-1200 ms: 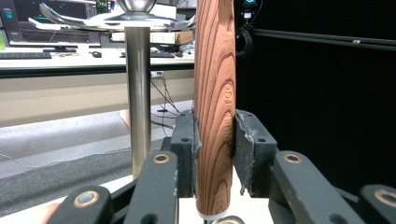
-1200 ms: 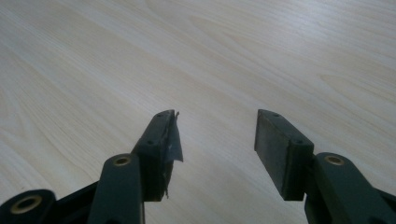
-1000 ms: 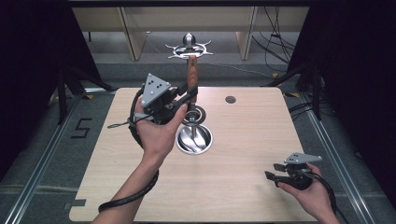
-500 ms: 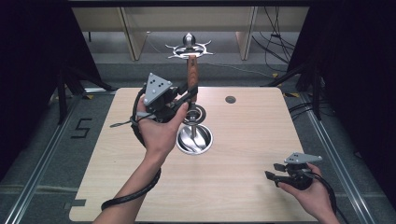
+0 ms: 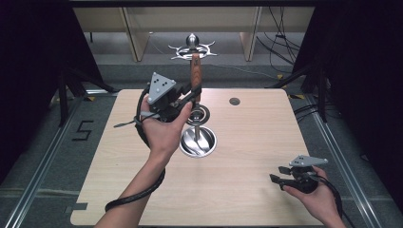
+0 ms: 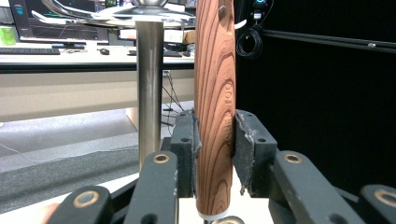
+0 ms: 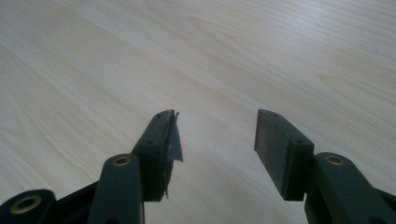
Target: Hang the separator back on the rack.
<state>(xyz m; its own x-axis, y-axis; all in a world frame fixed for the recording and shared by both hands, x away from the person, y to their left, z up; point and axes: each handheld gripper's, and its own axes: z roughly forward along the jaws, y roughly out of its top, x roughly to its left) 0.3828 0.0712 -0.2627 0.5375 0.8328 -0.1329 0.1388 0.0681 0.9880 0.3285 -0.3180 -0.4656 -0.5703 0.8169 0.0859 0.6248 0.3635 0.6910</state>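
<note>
Nothing has shifted since a second ago: the left gripper (image 5: 190, 97) stays clamped on the upright wooden handle (image 6: 215, 102). Just below it the steel bowl (image 5: 198, 141) holds metal utensils. The right gripper (image 7: 217, 140) rests apart, jaws spread over the table (image 5: 256, 142).

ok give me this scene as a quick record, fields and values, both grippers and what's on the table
left gripper: shut on the wooden handle, held upright
wooden handle's lower end: a ladle bowl low over the table
metal stand: upright post just behind the handle, hooked top
right gripper: open, nothing between the jaws, low over the table's near right corner
other: small dark round spot on the far part of the table
</note>
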